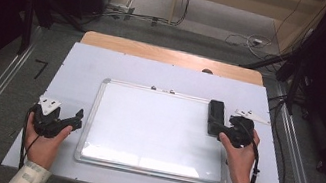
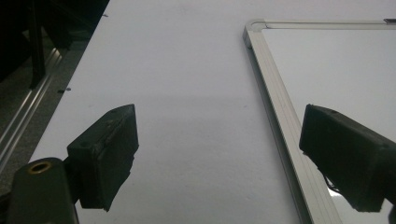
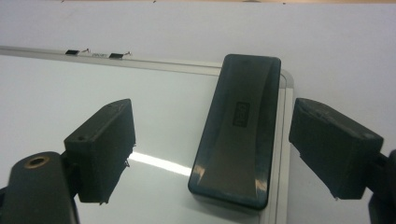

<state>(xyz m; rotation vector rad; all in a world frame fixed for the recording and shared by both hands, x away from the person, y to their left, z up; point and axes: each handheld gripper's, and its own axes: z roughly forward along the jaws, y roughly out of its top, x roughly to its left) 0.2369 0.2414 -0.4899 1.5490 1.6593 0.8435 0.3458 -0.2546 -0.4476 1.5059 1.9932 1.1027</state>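
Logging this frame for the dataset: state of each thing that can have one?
eraser: lying flat on the whiteboard's right edge, not gripped
whiteboard: flat on the table, wiped clean, no marks
right gripper: open, jaws either side of the eraser, not touching
left gripper: open, empty, over the whiteboard's left frame

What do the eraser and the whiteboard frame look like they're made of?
Eraser: likely hard plastic, dark and glossy, with light glinting off its smooth top. Whiteboard frame: probably aluminium, silvery and matte, with fine ridges along its length.

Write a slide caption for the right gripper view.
Open right gripper above a black eraser lying on the whiteboard corner.
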